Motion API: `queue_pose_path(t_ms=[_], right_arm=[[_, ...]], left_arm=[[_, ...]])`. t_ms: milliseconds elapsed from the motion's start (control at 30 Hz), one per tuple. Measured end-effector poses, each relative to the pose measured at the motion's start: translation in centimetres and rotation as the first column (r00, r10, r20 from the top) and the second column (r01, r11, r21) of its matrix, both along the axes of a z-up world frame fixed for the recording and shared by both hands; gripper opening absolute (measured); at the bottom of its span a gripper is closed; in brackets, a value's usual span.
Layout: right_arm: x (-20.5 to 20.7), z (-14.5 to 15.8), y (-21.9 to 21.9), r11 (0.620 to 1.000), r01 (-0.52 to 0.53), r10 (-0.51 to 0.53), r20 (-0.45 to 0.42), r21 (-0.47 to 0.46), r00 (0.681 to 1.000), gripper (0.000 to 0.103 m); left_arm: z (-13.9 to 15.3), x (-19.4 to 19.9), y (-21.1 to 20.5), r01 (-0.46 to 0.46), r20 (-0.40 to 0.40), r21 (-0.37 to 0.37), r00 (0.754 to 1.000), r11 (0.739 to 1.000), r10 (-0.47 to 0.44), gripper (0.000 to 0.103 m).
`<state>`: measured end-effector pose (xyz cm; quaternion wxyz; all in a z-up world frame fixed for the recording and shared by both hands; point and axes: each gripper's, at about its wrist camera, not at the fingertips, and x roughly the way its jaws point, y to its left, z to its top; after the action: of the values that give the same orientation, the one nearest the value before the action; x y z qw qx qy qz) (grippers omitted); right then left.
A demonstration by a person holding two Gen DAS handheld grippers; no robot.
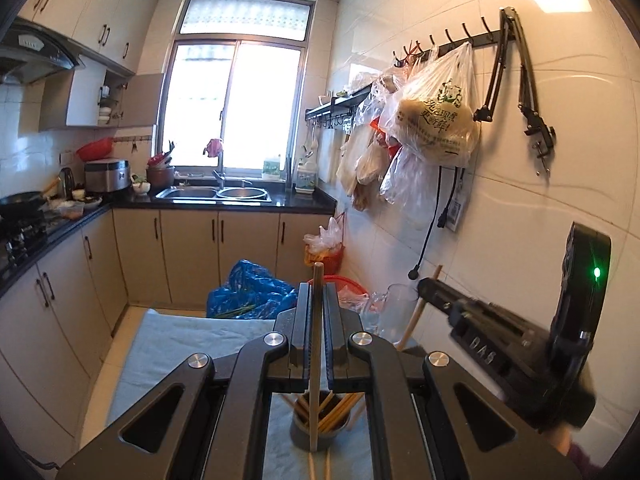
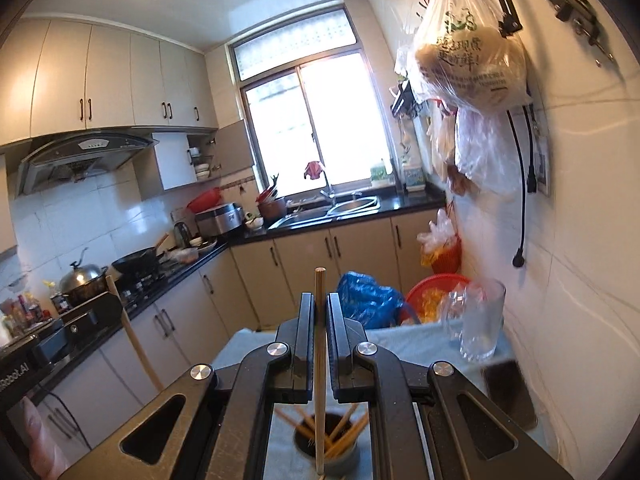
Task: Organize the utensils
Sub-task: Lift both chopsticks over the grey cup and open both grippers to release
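My left gripper (image 1: 318, 308) is shut on a wooden chopstick (image 1: 317, 344) held upright, its lower end in front of a dark grey holder cup (image 1: 316, 434) with several chopsticks in it. My right gripper (image 2: 319, 316) is shut on another wooden chopstick (image 2: 320, 360), also upright above the same cup (image 2: 326, 450). The right gripper shows in the left wrist view (image 1: 430, 288) at the right with its chopstick (image 1: 420, 308). The left gripper's body and its chopstick (image 2: 134, 336) show at the left of the right wrist view.
The cup stands on a table with a pale blue cloth (image 1: 180, 344). A clear glass jug (image 2: 480, 320) stands at the table's right by the tiled wall. Two loose chopsticks (image 1: 318, 468) lie by the cup. A dark phone-like slab (image 2: 508, 392) lies at right.
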<state>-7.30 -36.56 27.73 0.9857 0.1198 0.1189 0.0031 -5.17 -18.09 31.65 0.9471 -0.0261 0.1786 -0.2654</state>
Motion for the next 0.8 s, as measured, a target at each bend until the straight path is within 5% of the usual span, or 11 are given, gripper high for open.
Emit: queue_pose_path(t_ms=[133, 400, 567, 633, 700, 800], right_arm=[[1.6, -1.2, -0.1, 0.999, 0.029, -0.029, 0.002, -0.020, 1.000, 0.006], [3.6, -5.8, -1.0, 1.000, 0.028, -0.027, -0.100, 0.013, 0.995, 0.007], [3.5, -7.0, -1.7, 0.999, 0.041, -0.038, -0.124, 0.022, 0.992, 0.007], [3.3, -7.2, -2.1, 0.998, 0.047, -0.043, -0.131, 0.028, 0.990, 0.007], [3.1, -7.1, -2.1, 0.998, 0.059, -0.055, -0.137, 0.025, 0.989, 0.013], [2.3, -6.8, -2.4, 0.997, 0.075, -0.071, -0.130, 0.030, 0.989, 0.041]], left_arm=[[-1.7, 2.5, -1.8, 0.003, -0.024, -0.002, 1.000, 1.000, -0.003, 0.005], [-8.2, 6.4, -3.2, -0.012, -0.198, 0.044, 0.980, 0.999, 0.020, 0.005], [-8.0, 5.5, -1.9, -0.039, -0.178, 0.026, 0.983, 0.999, 0.043, 0.006], [-7.5, 4.7, -1.4, -0.037, -0.165, 0.025, 0.985, 0.999, 0.041, 0.014], [-7.0, 3.7, -0.8, -0.048, -0.148, 0.021, 0.988, 0.999, 0.050, 0.029], [-6.3, 2.2, 0.4, -0.062, -0.119, 0.013, 0.991, 0.998, 0.064, 0.037]])
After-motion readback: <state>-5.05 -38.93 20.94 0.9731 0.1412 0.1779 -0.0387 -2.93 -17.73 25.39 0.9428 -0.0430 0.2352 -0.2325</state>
